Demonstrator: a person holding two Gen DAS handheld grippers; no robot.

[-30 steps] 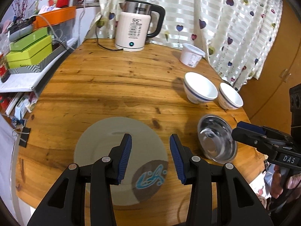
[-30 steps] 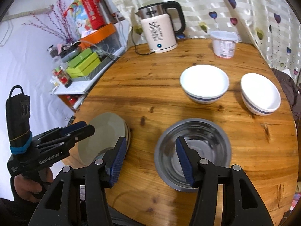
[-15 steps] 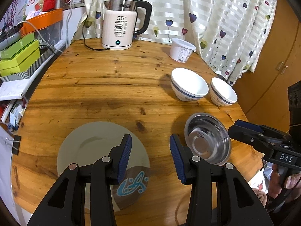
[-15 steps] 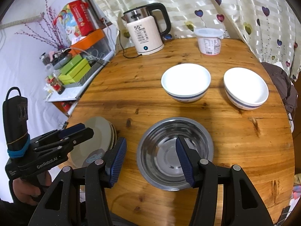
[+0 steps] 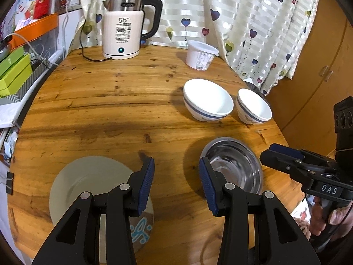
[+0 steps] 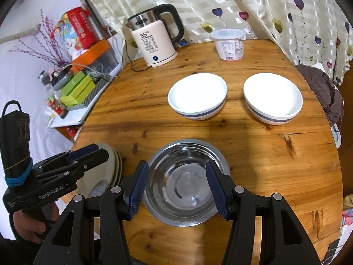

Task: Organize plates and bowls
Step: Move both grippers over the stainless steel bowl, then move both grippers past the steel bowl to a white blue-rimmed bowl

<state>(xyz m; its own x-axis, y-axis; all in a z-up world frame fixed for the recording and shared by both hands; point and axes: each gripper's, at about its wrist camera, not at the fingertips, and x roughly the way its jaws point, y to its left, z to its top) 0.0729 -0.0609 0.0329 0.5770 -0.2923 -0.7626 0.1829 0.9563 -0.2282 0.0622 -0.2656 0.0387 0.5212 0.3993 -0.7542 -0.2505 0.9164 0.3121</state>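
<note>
Here both grippers hang empty, jaws apart: the left gripper (image 5: 176,185) above the plates (image 5: 88,181), the right gripper (image 6: 177,186) over the steel bowl (image 6: 185,183). Likely next: lower and grip its rim.

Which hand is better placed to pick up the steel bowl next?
Right. The right gripper hangs open right over the steel bowl, framing it, while the left gripper sits beside the plates.

Near part of the plate stack (image 5: 88,176) is hidden behind the left tongs (image 5: 176,185); its count cannot be read. Print on the white tub (image 6: 230,46) is too small to read. The counter (image 6: 264,154) is cut off at the bottom edge.
</note>
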